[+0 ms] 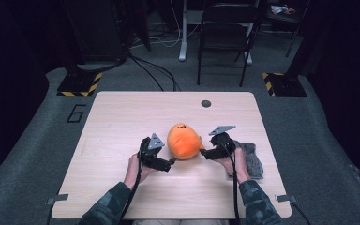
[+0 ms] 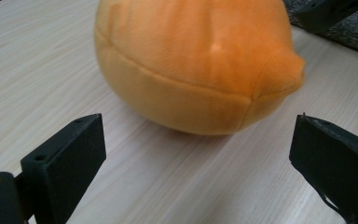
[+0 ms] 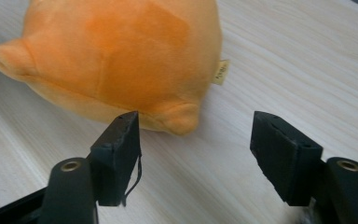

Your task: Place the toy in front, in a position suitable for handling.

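In the right gripper view, the right gripper (image 3: 196, 154) stands with its jaws apart and nothing between them. One small rounded nub on the near underside of the round orange plush toy (image 3: 121, 60) lies just ahead of the gap, closer to one jaw than the other. A small fabric label (image 3: 221, 71) sits on the toy's flank.

In the left gripper view, the left gripper (image 2: 196, 163) is also open and empty. The toy (image 2: 191, 60) rests ahead of it, with bare tabletop between the jaw tips and the plush.

The high view places the toy (image 1: 183, 140) on the light wooden table (image 1: 122, 117) between the two grippers; the right one (image 1: 205, 152) is the nearer. The toy's long axis cannot be determined. A grey fuzzy cloth (image 1: 252, 159) lies beyond the right hand.
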{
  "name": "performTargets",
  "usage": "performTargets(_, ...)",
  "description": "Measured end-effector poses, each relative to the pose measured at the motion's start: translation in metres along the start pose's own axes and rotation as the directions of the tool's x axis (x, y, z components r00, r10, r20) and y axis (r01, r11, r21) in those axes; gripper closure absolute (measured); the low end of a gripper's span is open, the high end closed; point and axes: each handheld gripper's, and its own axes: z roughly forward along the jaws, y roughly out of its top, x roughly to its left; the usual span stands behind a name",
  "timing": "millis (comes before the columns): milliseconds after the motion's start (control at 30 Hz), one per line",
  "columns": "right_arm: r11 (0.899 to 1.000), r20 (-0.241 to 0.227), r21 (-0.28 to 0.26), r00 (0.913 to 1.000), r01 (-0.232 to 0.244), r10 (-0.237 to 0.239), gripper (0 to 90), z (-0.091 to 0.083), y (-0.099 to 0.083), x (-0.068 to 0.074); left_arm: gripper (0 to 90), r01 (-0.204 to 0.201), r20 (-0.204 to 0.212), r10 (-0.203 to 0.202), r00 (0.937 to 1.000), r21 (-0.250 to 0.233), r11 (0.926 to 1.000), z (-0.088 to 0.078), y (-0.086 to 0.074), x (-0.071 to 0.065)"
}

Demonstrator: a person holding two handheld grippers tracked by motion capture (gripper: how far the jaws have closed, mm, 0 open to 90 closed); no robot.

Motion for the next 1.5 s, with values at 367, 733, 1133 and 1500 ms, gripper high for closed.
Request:
performTargets(367, 0.999, -0.073, 0.007, 0.9966, 0.041, -0.040, 54.5, 0.012, 0.003, 0.002, 17.0, -0.044, 0.020, 0.044, 0.9988, -0.028, 0.9987, 0.021, 0.002, -0.002)
performTargets(733, 0.998, -0.037, -0.003, 0.9977, 0.056, -0.056, 79.3, 0.016, 0.001, 0.012, 47.0, -0.099, -0.012, 0.098, 0.9951, -0.056, 0.9935, 0.023, -0.002, -0.008)
performTargets(1133, 0.996, 0.006, -0.040, 0.9970, 0.077, -0.077, 83.6, 0.007, 0.006, 0.020, 63.1, -0.087, -0.006, 0.087, 0.9962, -0.129, 0.9878, 0.019, -0.004, 0.003)
performTargets(1500, 0.995, 0.054, -0.078, 0.9966, 0.066, -0.062, 83.7, -0.021, 0.017, 0.034, 62.6, -0.137, 0.061, 0.154, 0.9863, -0.217, 0.9665, 0.005, 0.006, 0.014)
